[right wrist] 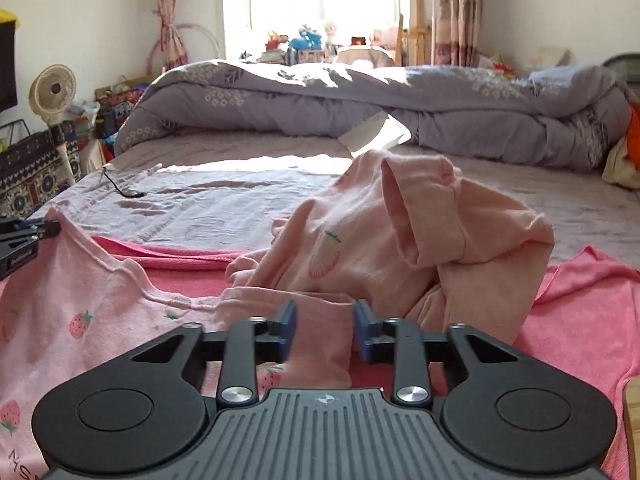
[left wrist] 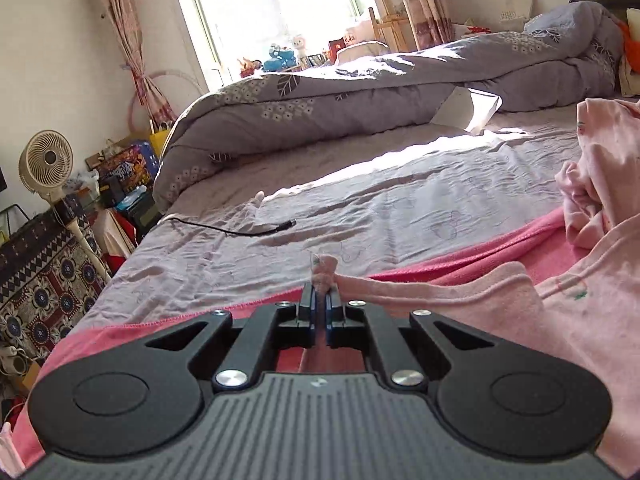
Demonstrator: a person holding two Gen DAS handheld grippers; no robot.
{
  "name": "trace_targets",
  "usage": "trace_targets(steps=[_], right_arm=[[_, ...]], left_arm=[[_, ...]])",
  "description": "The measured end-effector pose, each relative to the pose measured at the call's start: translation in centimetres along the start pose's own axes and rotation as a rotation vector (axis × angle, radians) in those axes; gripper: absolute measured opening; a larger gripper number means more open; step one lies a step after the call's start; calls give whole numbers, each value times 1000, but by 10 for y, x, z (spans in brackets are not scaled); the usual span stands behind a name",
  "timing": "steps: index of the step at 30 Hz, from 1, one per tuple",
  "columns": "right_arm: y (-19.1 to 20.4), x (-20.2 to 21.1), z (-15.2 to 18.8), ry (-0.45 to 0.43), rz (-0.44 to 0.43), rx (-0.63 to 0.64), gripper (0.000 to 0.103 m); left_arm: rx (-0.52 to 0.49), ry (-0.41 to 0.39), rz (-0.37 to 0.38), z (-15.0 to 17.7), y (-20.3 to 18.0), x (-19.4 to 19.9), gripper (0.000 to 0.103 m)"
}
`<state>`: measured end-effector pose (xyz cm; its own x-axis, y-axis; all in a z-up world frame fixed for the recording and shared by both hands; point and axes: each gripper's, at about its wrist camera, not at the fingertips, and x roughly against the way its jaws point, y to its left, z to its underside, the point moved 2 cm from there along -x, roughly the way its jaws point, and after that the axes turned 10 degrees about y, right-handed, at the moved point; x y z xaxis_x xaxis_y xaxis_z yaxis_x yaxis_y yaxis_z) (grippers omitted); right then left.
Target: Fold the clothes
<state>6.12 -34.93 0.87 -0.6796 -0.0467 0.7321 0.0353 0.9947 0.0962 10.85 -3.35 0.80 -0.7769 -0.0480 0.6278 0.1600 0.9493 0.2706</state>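
A light pink strawberry-print top (right wrist: 80, 320) lies over a hot-pink towel (right wrist: 580, 300) on the bed. My left gripper (left wrist: 323, 300) is shut on a bunched corner of this top (left wrist: 325, 270), holding it slightly off the towel; the same grip shows at the left edge of the right wrist view (right wrist: 50, 227). My right gripper (right wrist: 325, 320) stands open with a fold of the pink cloth (right wrist: 324, 344) lying between its blue pads (right wrist: 289, 320), not visibly squeezed. A crumpled peach garment (right wrist: 400, 240) is heaped just beyond it.
A grey flowered duvet (left wrist: 360, 100) is piled along the far side of the bed. A black cable (left wrist: 232, 230) lies on the lilac sheet (left wrist: 400, 200). A standing fan (left wrist: 46, 164) and boxes crowd the floor left of the bed edge.
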Motion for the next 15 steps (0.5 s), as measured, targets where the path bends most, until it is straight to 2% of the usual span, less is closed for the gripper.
trace_targets(steps=[3,5,6,7,9,11,12,13,15], right_arm=[[-3,-26,6,77,-24,-43,64],[1,-41,14,104,-27,-35,46],[5,-44,16,103,-17,-28,25],[9,-44,17,88,-4,-22,15],[17,-40,17,68,-1,-8,11],[26,-27,15,16,40,42,10],[32,-19,14,-21,68,80,10],[37,-11,12,-58,97,118,10],[46,7,10,-140,155,199,10]], left_arm=[[88,87,110,14,11,-21,5],[159,136,195,18,19,-34,9],[196,158,216,18,23,-41,23],[242,159,251,17,27,-45,44],[330,159,319,17,33,-54,64],[298,155,322,15,27,-50,35],[267,162,301,15,23,-47,10],[232,140,278,16,21,-41,3],[209,114,271,17,22,-32,2]])
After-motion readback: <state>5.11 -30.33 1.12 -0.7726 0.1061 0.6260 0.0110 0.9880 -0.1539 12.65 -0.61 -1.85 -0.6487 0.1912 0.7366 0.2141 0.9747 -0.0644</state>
